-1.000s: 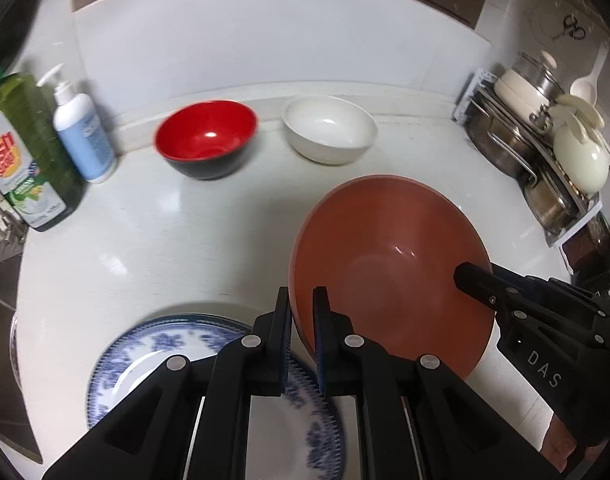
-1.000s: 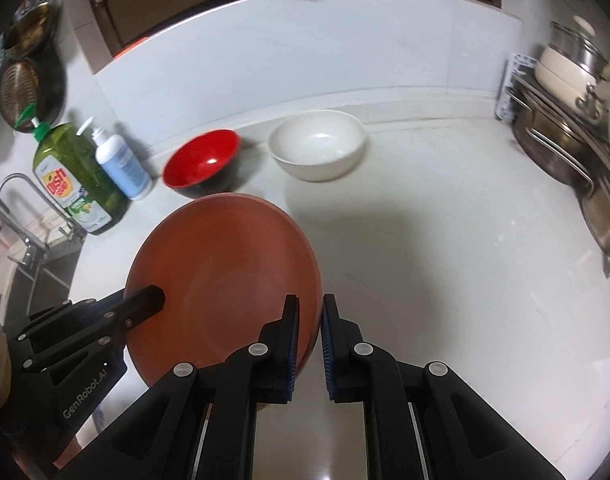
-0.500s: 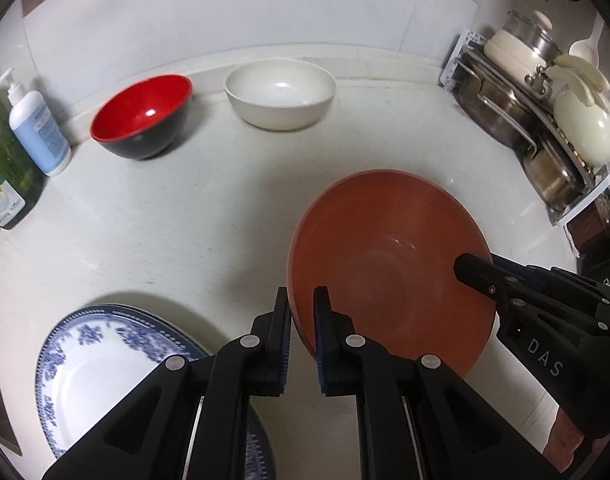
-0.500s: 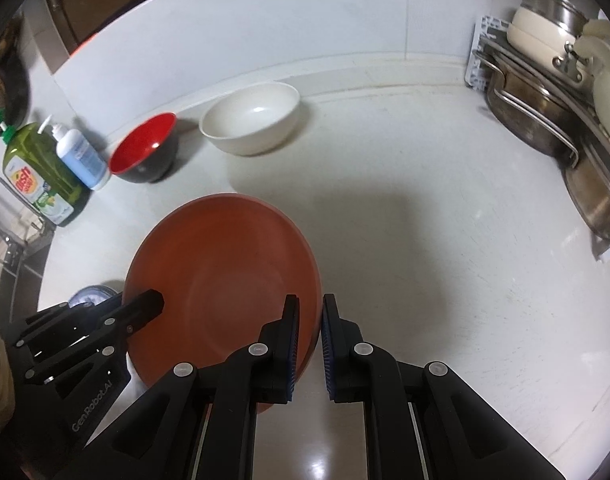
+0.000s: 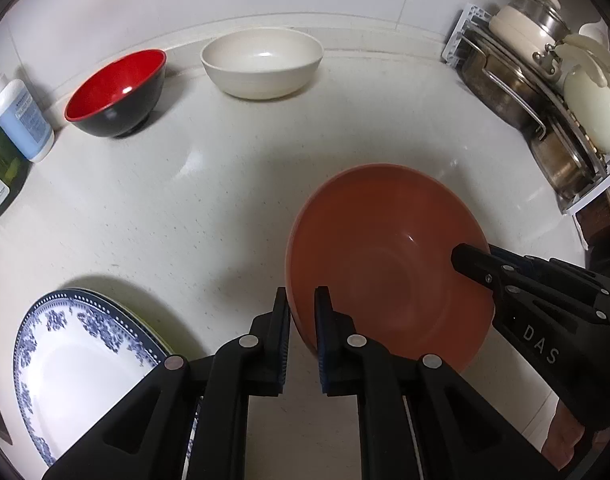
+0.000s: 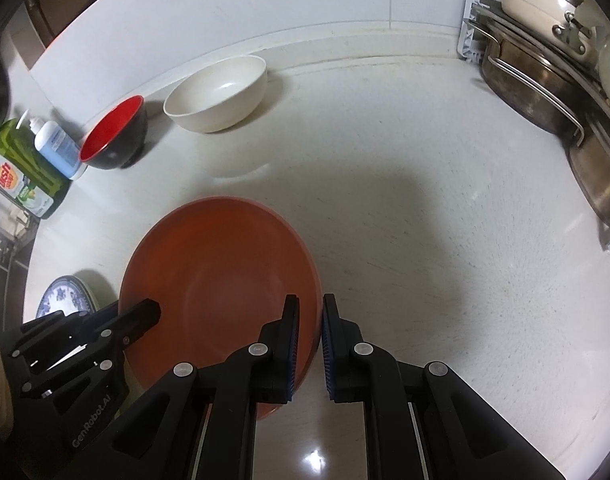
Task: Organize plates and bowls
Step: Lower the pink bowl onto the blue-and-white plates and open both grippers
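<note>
A large terracotta bowl (image 5: pixel 389 264) (image 6: pixel 221 272) hangs low over the white counter (image 5: pixel 185 208), carried from both sides. My left gripper (image 5: pixel 303 300) is shut on its left rim, and my right gripper (image 6: pixel 309 308) is shut on the opposite rim. Whether the bowl's base touches the counter I cannot tell. A red-and-black bowl (image 5: pixel 117 92) (image 6: pixel 113 140) and a white bowl (image 5: pixel 261 62) (image 6: pixel 217 94) stand side by side at the back wall. A blue-and-white plate (image 5: pixel 77 360) (image 6: pixel 61 296) lies at the near left, apart from the bowl.
A white pump bottle (image 5: pixel 19 120) and a green dish-soap bottle (image 6: pixel 21 168) stand at the far left by the sink. A rack of steel pots and lids (image 5: pixel 545 120) (image 6: pixel 545 80) lines the right side. Bare counter (image 6: pixel 425 220) lies between the bowl and the rack.
Both grippers have carried the terracotta bowl to the right, away from the blue-and-white plate, and down toward the counter. Their grip on the rim is unchanged.
</note>
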